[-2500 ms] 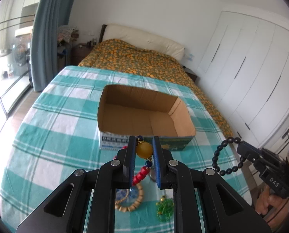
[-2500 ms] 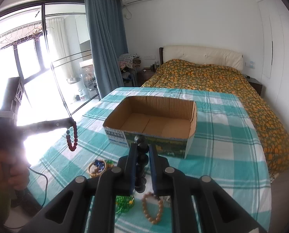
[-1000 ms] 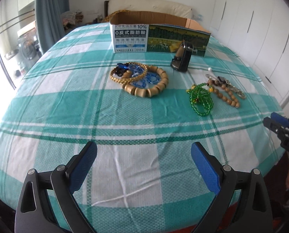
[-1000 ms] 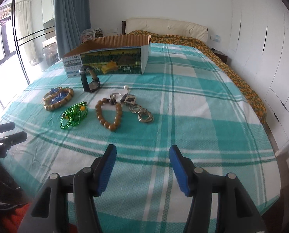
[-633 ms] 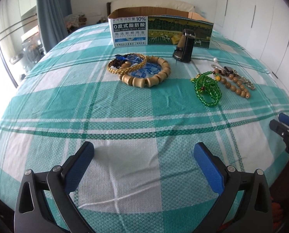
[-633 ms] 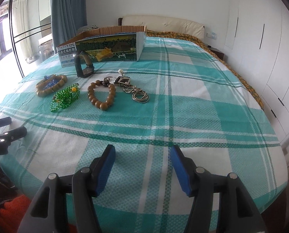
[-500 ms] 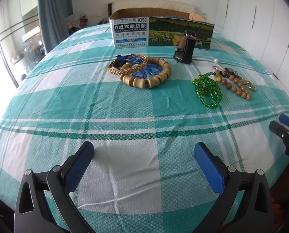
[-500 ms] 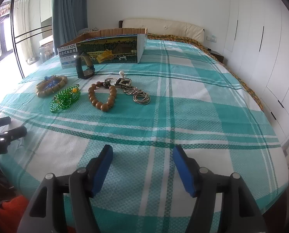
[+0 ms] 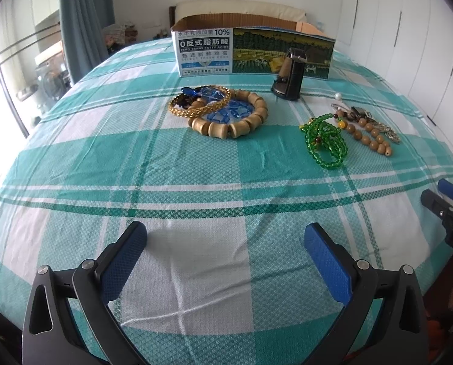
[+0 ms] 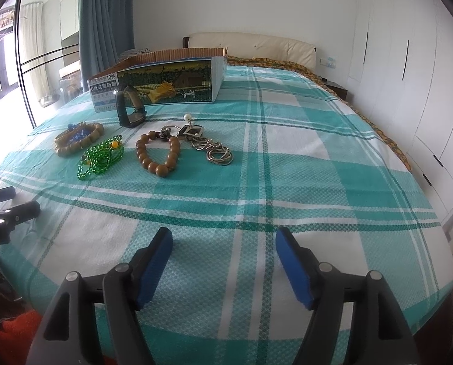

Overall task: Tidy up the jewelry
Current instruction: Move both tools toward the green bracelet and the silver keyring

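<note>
Well ahead of both grippers, green glass-bead strand (image 9: 325, 138), round brown wooden-bead bracelet (image 10: 159, 153) and what looks like a silver keyring cluster (image 10: 215, 152) lie before the open cardboard box (image 9: 253, 51). Left gripper (image 9: 226, 252) gapes empty; right gripper (image 10: 224, 254) is opening, nothing between.

Left gripper (image 9: 224, 248): jaws spread wide, nothing between the blue pads (image 9: 328, 263), tilted down and forward. Right gripper (image 10: 224, 245): jaws opening, nothing between them, same downward tilt. Each gripper's tips show at the edge of the other's view, side by side, well apart.
</note>
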`<move>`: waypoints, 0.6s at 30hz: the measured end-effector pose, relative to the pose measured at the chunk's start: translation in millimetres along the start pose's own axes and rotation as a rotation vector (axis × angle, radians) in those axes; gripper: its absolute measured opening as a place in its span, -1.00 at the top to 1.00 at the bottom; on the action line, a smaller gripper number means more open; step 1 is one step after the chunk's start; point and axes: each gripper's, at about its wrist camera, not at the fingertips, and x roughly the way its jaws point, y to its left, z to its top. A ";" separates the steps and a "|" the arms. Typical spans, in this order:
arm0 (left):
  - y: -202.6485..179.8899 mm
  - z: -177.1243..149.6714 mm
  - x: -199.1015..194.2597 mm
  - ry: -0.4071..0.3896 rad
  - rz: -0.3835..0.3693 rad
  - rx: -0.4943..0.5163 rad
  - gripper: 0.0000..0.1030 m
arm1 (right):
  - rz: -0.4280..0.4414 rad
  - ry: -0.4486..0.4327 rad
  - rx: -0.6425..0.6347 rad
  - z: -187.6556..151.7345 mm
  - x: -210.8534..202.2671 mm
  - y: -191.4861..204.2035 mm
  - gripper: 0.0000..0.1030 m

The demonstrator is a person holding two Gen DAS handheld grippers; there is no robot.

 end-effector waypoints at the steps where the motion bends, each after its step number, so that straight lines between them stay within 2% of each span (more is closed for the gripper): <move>1: -0.5 0.1 0.1 0.002 0.002 -0.001 -0.99 | 0.000 0.002 0.000 0.4 0.2 0.0 -0.40; 18: -1.0 2.2 2.5 0.025 0.004 -0.003 -0.99 | 0.033 0.031 -0.026 2.3 -0.9 -4.7 -0.40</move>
